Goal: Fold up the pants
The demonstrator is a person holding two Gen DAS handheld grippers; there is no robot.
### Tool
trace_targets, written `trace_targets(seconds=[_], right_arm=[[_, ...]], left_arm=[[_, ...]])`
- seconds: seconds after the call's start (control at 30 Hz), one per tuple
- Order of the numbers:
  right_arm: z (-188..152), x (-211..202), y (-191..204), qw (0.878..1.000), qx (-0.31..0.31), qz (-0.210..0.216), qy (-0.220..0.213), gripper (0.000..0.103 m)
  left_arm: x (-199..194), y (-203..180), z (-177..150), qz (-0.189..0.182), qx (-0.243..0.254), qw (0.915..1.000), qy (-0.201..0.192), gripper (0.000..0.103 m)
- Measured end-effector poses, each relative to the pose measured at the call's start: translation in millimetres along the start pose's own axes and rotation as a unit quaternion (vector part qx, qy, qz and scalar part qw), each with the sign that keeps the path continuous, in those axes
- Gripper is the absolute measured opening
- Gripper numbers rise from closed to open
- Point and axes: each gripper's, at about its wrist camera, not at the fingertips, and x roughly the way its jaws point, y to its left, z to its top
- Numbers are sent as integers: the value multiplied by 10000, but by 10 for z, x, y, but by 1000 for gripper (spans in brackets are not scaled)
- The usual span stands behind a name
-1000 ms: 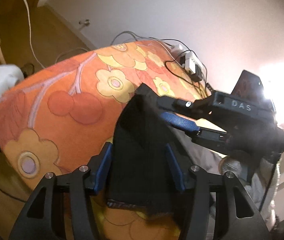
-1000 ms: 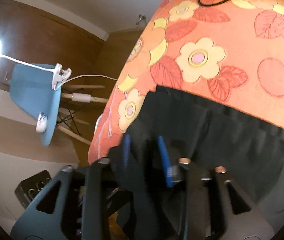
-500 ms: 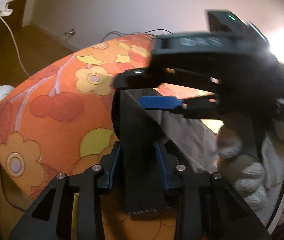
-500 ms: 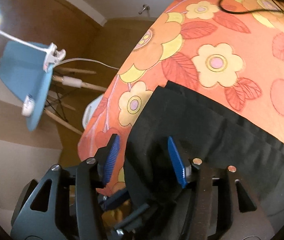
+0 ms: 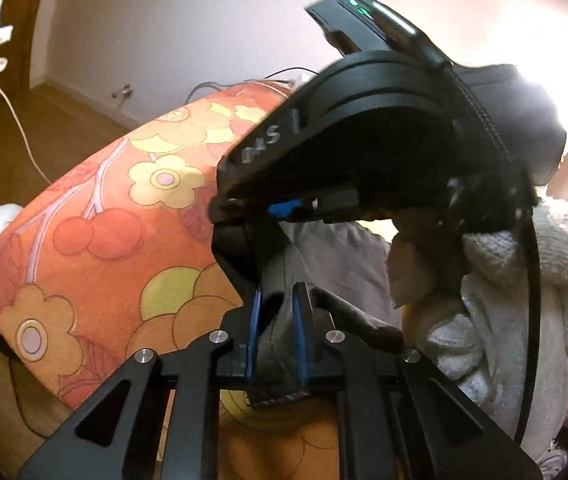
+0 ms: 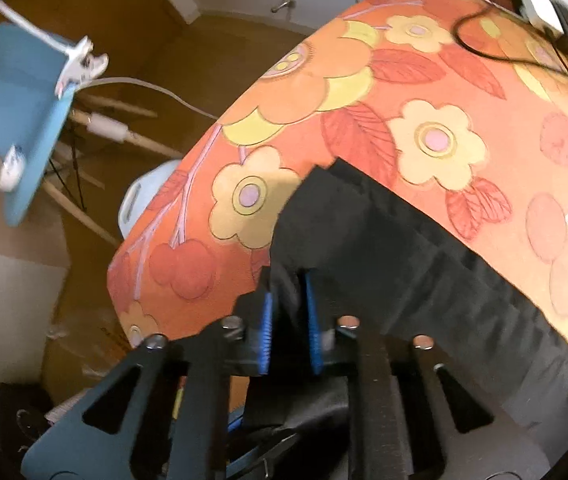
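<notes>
The black pants (image 6: 423, 264) lie across the orange flowered table cover (image 6: 363, 92), one edge lifted. My right gripper (image 6: 288, 304) is shut on a corner of the pants near the table's front edge. In the left wrist view my left gripper (image 5: 276, 304) is shut on a fold of the same dark pants (image 5: 280, 336). The right gripper's black body (image 5: 383, 140) hangs just above and ahead of the left one, blocking much of that view.
Cables and a white power adapter (image 6: 539, 4) lie at the table's far end. A blue chair (image 6: 16, 112) with a white clip lamp stands left on the wooden floor. A white plastic object (image 6: 144, 200) sits beside the table edge. The person's cream knit sleeve (image 5: 523, 312) is at right.
Both grippers have closed on the pants; the right gripper opened and re-closed on the corner. The right gripper moved up and over the left one, and the cloth is bunched narrower between the left fingers.
</notes>
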Motion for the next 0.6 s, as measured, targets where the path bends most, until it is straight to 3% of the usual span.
trace_targets(seconds=[0.1,0.17,0.2,0.6], right_arm=[[-54,-157,-112,9994,169,209,-218,8],[-96,-324,-207,9980,316,349,-431,8],[-120,-411,-259,9968,402,430,-537,8],[-324,-1045,-550,9860,821,748,-1240,7]], left_arm=[[-66,-141,-46,274,287,9992,16,18],[-117,-233,-88,436,408,9982,10,45],[-141,-252,-110,464,393,9981,-21,49],[-67,-280,11,14,-580,9982,136,51]])
